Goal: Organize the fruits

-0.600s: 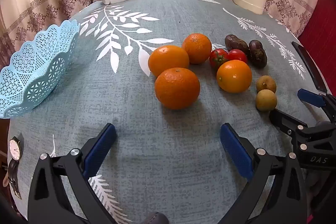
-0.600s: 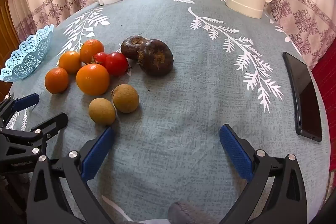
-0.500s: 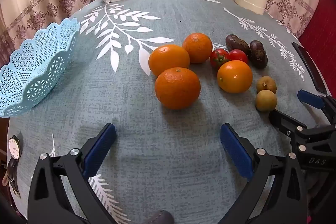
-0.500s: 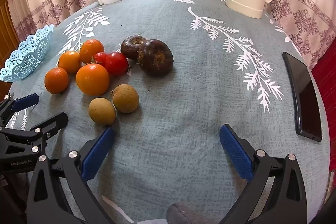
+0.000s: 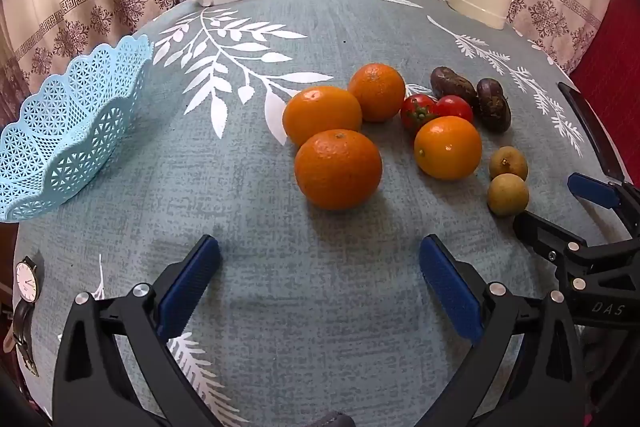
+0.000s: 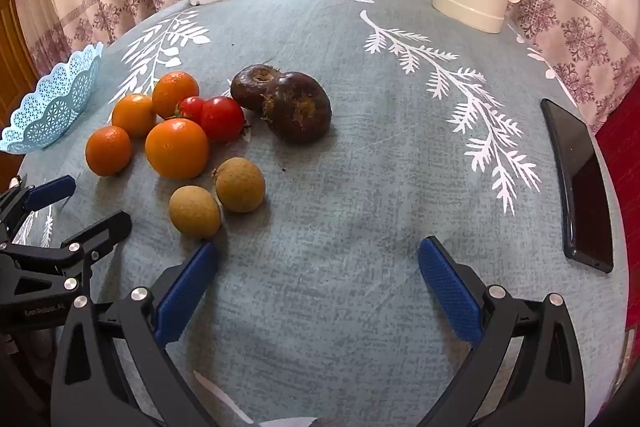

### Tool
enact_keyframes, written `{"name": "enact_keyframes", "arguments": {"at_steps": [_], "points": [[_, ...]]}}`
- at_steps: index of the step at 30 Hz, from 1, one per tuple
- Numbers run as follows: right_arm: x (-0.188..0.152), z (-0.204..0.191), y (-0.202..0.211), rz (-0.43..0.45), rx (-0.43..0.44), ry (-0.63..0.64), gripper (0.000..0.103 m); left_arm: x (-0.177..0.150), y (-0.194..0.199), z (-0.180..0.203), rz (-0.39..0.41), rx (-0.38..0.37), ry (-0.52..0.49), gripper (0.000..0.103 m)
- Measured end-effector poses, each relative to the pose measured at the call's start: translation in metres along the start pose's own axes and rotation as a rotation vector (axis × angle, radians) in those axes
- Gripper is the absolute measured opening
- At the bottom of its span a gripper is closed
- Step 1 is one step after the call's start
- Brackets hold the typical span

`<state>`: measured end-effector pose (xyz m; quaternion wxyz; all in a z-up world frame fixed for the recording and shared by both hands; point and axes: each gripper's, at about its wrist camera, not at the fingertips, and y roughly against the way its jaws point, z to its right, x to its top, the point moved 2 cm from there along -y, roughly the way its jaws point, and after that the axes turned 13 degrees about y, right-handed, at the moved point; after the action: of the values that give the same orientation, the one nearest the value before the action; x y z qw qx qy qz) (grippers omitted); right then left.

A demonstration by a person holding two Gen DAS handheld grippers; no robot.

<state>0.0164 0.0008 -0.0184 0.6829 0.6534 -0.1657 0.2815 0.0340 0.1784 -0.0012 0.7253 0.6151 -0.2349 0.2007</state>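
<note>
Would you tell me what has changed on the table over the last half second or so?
Almost nothing: the left gripper drifts slightly, so the blue basket shows more fully. Both grippers stay open and empty; the right gripper, oranges and other fruit have not moved.

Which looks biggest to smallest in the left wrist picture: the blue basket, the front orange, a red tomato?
1. blue basket
2. front orange
3. red tomato

The orange sits nearer the camera than the tomato, which exaggerates their gap.

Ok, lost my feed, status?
Left gripper open, empty; right gripper open, empty. Fruits all on cloth, basket empty. Nothing in the way.
</note>
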Motion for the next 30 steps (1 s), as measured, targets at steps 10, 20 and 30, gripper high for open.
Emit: {"name": "enact_keyframes", "arguments": {"at_steps": [10, 20, 30], "points": [[-0.0034, 0.0018, 0.0019, -0.001, 0.034, 0.032, 0.098, 0.0008, 0.0007, 0.0011, -0.008, 0.001, -0.001, 0.101], [-0.0027, 0.0029, 0.0037, 0.005, 0.034, 0.033, 0.098, 0.0005, 0.0006, 0.0021, -0.002, 0.008, -0.003, 0.101], [-0.0014, 0.0042, 0.0051, 0.012, 0.038, 0.032, 0.098, -0.0002, 0.0012, 0.0031, 0.008, 0.023, -0.003, 0.101]]}}
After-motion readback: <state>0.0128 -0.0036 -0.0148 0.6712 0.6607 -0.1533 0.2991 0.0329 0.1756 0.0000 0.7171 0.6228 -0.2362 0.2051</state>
